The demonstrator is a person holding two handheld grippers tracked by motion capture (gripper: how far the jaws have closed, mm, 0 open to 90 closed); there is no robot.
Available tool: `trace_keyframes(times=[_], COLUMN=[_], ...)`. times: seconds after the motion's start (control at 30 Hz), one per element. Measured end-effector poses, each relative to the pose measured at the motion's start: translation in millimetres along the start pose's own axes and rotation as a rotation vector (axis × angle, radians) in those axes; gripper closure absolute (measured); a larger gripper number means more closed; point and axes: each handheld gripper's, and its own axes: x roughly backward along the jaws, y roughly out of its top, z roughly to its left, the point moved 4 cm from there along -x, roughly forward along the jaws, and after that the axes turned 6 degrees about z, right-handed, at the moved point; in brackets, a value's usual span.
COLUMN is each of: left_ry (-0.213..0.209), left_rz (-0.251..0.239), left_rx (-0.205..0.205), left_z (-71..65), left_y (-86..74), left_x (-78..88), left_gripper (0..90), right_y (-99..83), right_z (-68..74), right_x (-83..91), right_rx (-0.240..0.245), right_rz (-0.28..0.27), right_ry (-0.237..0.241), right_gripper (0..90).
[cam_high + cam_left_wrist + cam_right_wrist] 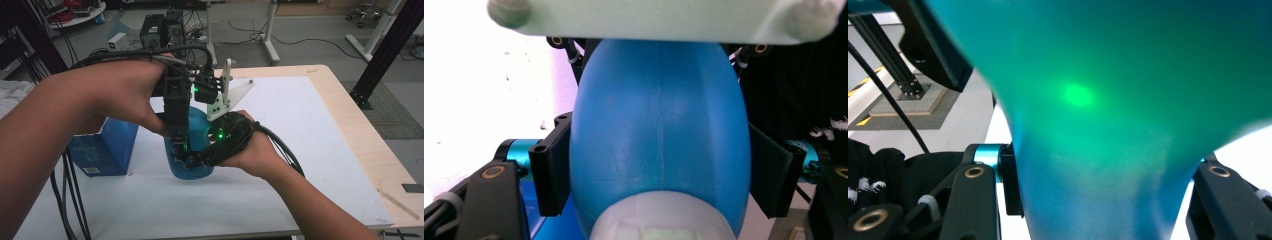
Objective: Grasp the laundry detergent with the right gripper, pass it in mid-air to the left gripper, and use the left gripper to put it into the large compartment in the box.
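Note:
A blue plastic bottle (201,131) stands on the white mat (310,150) at the table's middle. My left gripper (179,146) comes down on it from above. In the left gripper view its black jaws press against both flanks of the bottle (659,125), just past the white cap (664,220); the left gripper (659,175) is shut on it. My right gripper (194,158) reaches in from the right, low on the bottle. In the right gripper view the bottle (1108,100), lit green, narrows between the jaws, and the right gripper (1103,195) is shut on it.
A blue carton (105,150) stands just left of the bottle, under my left forearm. Cables (67,200) hang off the table's left front. The wooden table edge (365,145) runs along the right. Equipment and table legs stand on the floor beyond.

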Motion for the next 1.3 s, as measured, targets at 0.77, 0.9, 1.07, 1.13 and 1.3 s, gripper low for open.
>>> trace_keyframes(times=[0.77,0.9,1.07,1.13,1.3], left_ry=[0.030,0.033,0.026,0.024,0.038], left_rz=[0.016,0.018,0.018,0.012,-0.002], left_rx=[-0.002,-0.003,0.010,0.013,0.006], left_z=[1.9,2.6,1.3,0.2,-0.9], left_y=[2.1,2.2,3.1,3.8,4.7], left_x=[-0.4,-0.4,1.9,4.7,10.1], left_gripper=[36.8,37.5,38.7,38.8,38.9], right_y=[0.3,0.5,0.7,1.6,4.0], right_z=[-0.7,-0.8,-0.6,0.4,0.9], right_x=[-0.8,-1.4,-0.2,1.0,5.4], right_rx=[-0.007,-0.012,-0.003,0.000,0.014], right_rz=[-0.010,-0.012,-0.018,-0.025,-0.043], right_ry=[0.000,0.000,-0.004,-0.001,-0.021], right_gripper=[46.4,46.4,46.3,46.1,44.7])
